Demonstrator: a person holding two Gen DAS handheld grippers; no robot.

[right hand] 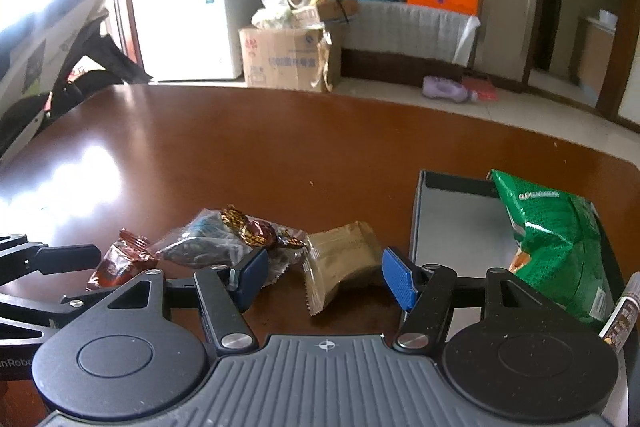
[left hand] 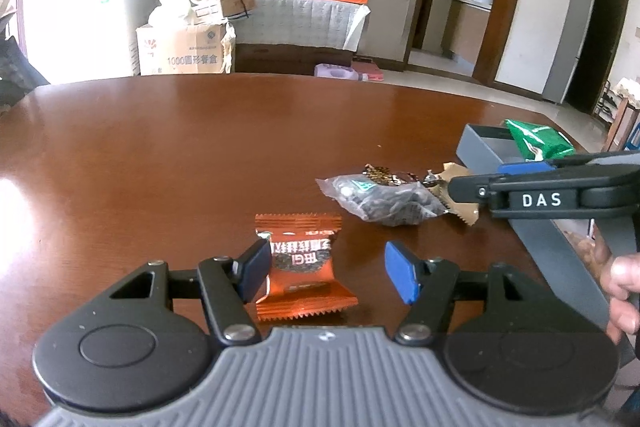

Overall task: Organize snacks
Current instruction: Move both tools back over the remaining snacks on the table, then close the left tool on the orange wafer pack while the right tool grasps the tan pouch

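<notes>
So right up close, my left gripper (left hand: 322,273) has its jaws apart with the orange snack packet (left hand: 302,267) lying flat on the counter (left hand: 180,155) between them; the left pad is about at the wrapper's edge, the right pad well clear, nothing clamped yet. My right gripper (right hand: 324,277) is also apart, straddling the tan packet (right hand: 344,259), which sits a bit crumpled and tilted, and again no pad is pressing on it. Just past that there's the clear bag of dark seeds (right hand: 204,247) with a gold-and-brown candy (right hand: 250,229) on top, and further right the grey box (right hand: 452,223) with the green chip bag (right hand: 556,247) already leaning inside. My worry: these flat foil wrappers are slippery, so if I close too high the pads could just skate over the orange one and pinch nothing. On the right side, the near pad is almost touching the seed bag, so closing could snag that too and drag the candy off. Also both grippers are near each other, so they might bump.
</notes>
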